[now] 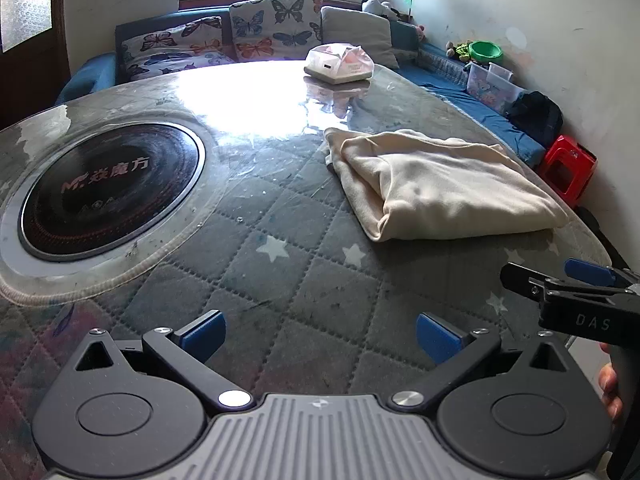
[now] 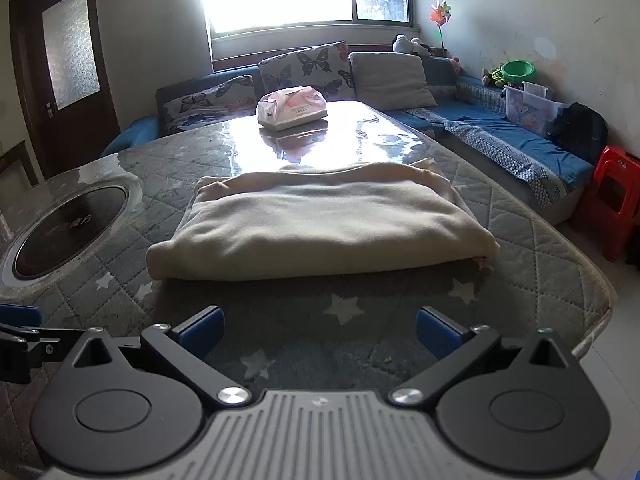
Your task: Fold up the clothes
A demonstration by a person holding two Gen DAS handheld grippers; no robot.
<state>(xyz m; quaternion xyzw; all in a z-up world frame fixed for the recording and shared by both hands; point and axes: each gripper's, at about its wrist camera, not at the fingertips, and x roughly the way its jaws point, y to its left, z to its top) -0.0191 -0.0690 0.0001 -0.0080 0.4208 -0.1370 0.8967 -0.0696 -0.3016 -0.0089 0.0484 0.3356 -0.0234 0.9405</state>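
Folded cream garment flat on quilted table cover, just ahead of right gripper and ahead-right of left gripper; both spread wide, empty, likely backed off after folding.

Black hand-held gripper, blue pads, "DAS" marking

A home living room: a corner sofa with butterfly cushions behind a table.

One folded cloth, two tools
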